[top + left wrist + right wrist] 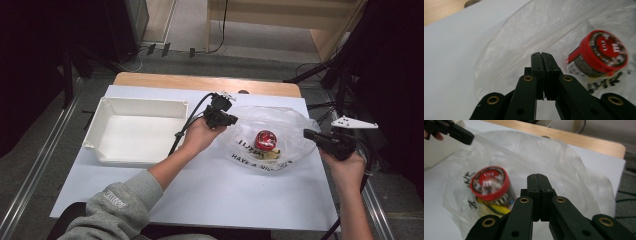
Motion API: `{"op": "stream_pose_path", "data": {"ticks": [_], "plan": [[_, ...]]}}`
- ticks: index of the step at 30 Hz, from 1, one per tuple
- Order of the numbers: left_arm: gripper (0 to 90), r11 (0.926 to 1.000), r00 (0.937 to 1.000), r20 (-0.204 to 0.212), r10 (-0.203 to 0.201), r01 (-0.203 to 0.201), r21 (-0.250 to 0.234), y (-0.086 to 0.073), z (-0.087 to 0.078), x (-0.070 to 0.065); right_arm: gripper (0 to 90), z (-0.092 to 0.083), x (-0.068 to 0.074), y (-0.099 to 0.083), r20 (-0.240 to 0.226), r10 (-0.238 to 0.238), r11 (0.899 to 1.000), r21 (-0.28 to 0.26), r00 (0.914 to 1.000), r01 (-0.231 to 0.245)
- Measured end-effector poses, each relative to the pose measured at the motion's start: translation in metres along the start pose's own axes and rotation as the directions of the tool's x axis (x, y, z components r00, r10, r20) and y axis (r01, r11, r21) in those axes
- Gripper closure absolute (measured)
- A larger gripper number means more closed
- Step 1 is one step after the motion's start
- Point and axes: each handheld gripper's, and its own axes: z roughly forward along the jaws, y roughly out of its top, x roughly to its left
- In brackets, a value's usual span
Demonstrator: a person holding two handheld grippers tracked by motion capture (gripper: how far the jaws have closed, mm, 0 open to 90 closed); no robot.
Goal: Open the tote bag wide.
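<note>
Two shut grippers [234,119] [306,133] flanking bag [292,122]

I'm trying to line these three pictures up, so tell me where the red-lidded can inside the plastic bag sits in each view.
High view: the red-lidded can sits right of centre, inside the plastic bag, between the two grippers.
Left gripper view: the can is at the right, beyond the closed jaws.
Right gripper view: the can is left of centre, left of the closed jaws.
Shared landmark: the black lettering printed on the bag beside the can.
</note>
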Motion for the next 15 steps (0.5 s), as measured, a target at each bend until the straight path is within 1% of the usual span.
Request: {"op": "stream_pose_path", "data": {"ticks": [1, 2, 4, 5, 6, 8, 10, 12, 15], "plan": [[90.0, 0.9999, 0.9997, 0.023, -0.004, 0.005, -0.014, 0.002, 0.0, -0.005, 90.0, 0.002, 0.001, 0.005, -0.011, -0.007, 1.0, -0.001, 0.9999, 0.007], [90.0, 1.0, 0.9996, 0.027, 0.004, -0.004, -0.007, 0.004, 0.001, -0.008, 90.0, 0.008, 0.003, 0.012, -0.025, -0.01, 1.0, -0.001, 0.9996, 0.01], [90.0, 0.9998, 0.9987, 0.047, 0.019, -0.019, 0.009, 0.005, 0.006, -0.016, 90.0, 0.018, 0.004, 0.02, -0.035, -0.02, 1.0, 0.006, 0.9992, 0.02], [90.0, 0.9994, 0.9984, 0.05, 0.027, -0.028, 0.02, 0.004, 0.01, -0.02, 90.0, 0.032, 0.002, 0.025, -0.048, -0.024, 1.0, 0.008, 0.9985, 0.025], [90.0, 0.999, 0.9982, 0.051, 0.032, -0.034, 0.029, 0.003, 0.014, -0.024, 90.0, 0.032, 0.002, 0.025, -0.048, -0.024, 1.0, 0.008, 0.9985, 0.025], [90.0, 0.9984, 0.9977, 0.061, 0.031, -0.033, 0.045, 0.0, 0.022, -0.028, 90.0, 0.048, -0.002, 0.026, -0.056, -0.009, 0.999, 0.034, 0.9984, 0.011], [90.0, 0.997, 0.9974, 0.059, 0.042, -0.046, 0.062, -0.004, 0.031, -0.033, 90.0, 0.063, -0.007, 0.026, -0.052, -0.002, 0.998, 0.057, 0.9987, 0.005], [90.0, 0.9948, 0.997, 0.061, 0.047, -0.052, 0.087, -0.009, 0.04, -0.036, 90.0, 0.074, -0.012, 0.024, -0.046, 0.019, 0.998, 0.067, 0.9987, -0.016], [90.0, 0.9925, 0.9971, 0.059, 0.047, -0.053, 0.11, -0.018, 0.051, -0.038, 90.0, 0.089, -0.02, 0.018, -0.04, 0.045, 0.993, 0.111, 0.9982, -0.04]]}}
